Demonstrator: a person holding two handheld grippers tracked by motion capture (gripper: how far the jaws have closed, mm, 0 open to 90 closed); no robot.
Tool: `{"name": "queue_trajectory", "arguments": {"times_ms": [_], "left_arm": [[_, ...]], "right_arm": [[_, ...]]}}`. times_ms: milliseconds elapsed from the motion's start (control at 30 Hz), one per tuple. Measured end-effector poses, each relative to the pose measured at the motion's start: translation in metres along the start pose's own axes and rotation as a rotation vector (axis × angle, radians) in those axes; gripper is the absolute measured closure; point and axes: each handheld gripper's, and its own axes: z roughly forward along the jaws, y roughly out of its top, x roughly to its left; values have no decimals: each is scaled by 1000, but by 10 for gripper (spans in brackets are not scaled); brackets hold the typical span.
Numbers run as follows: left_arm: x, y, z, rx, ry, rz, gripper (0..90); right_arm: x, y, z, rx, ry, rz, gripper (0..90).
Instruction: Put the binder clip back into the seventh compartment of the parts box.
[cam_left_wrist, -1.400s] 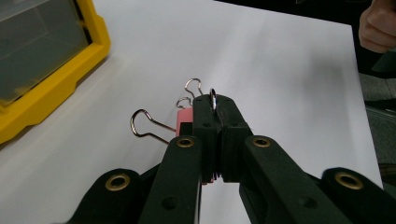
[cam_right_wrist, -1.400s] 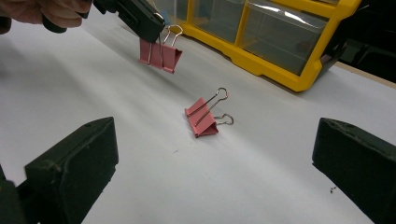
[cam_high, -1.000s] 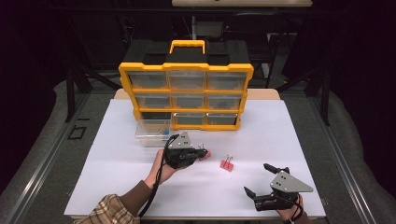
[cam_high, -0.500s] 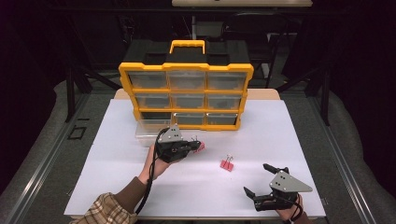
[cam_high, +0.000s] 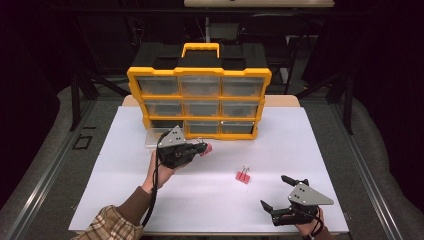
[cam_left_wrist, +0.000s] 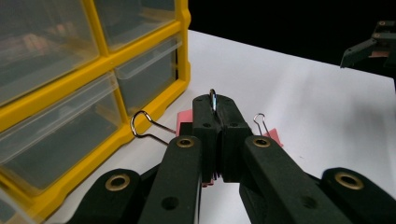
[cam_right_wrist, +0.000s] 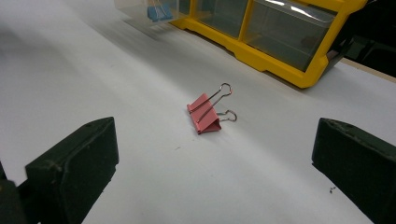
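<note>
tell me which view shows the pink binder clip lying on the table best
The right gripper view: the loose pink binder clip lies centred and close, wire handles clear. The high view shows it as a small pink speck on the white table. In the left gripper view I can't pick it out.

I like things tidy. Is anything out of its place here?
Yes. One clear drawer is pulled out of the yellow organizer onto the table, and a pink binder clip lies loose on the white tabletop.

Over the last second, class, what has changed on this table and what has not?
The left gripper, shut on a pink binder clip, has carried it up and back toward the yellow drawer cabinet. The right gripper stays open and still near the table's front edge, and the second pink clip lies unmoved on the white table.
</note>
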Motion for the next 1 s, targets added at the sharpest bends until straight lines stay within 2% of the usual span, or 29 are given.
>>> {"name": "queue_trajectory", "arguments": {"times_ms": [433, 633, 767, 1000], "left_arm": [[13, 7, -19, -58, 56, -8, 882], [20, 9, -31, -90, 94, -19, 882], [25, 9, -37, -99, 124, -15, 882], [35, 8, -47, -115, 167, -34, 882]], "right_arm": [[0, 0, -1, 4, -2, 1, 0], [0, 0, -1, 4, -2, -2, 1], [1, 0, -1, 6, -2, 4, 1], [0, 0, 0, 5, -2, 1, 1]]}}
